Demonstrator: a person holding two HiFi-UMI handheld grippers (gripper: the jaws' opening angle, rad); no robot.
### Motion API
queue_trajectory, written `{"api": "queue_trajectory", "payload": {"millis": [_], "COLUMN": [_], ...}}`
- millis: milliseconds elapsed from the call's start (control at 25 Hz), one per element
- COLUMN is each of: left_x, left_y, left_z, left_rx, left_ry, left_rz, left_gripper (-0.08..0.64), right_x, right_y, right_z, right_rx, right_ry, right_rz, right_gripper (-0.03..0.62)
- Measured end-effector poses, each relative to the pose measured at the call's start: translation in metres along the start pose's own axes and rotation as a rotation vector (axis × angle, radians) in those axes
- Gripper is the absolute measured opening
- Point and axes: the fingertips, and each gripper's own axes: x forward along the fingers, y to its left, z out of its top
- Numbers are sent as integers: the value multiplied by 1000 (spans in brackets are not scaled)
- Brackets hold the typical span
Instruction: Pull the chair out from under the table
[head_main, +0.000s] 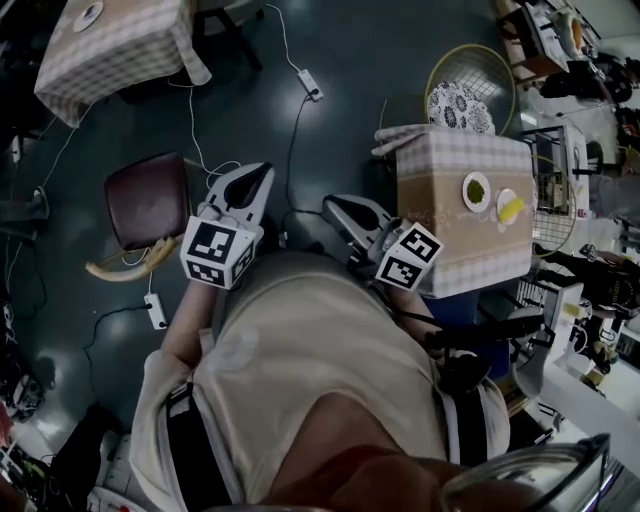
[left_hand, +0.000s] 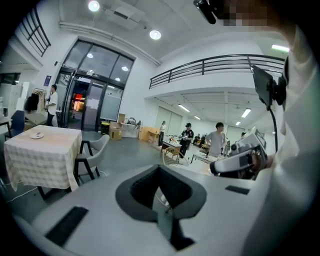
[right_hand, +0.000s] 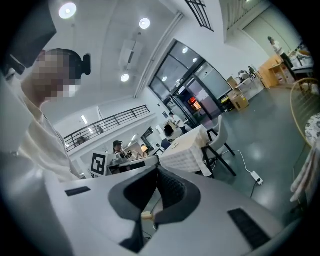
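We hold the left tongs (head_main: 262, 175) and the right tongs (head_main: 333, 206) out in front of us, side by side and near each other, tips angled slightly inward. Both pairs of jaws are pressed together with nothing between them.

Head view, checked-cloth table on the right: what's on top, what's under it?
On the table: a plate with something green and a plate with something yellow. The cloth hangs down the sides, so underneath is hidden.
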Motion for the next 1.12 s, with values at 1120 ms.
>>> {"api": "queue_trajectory", "payload": {"millis": [1120], "left_x": [-54], "left_y": [106], "left_z": [-18], "left_rx": [-99], "left_ry": [-20], "left_rz": [131], "left_gripper": [8], "right_x": [106], "right_y": [20], "right_z": [2], "right_rx": [-18], "right_ry": [91], "right_rz": [80], "right_gripper": [11]}}
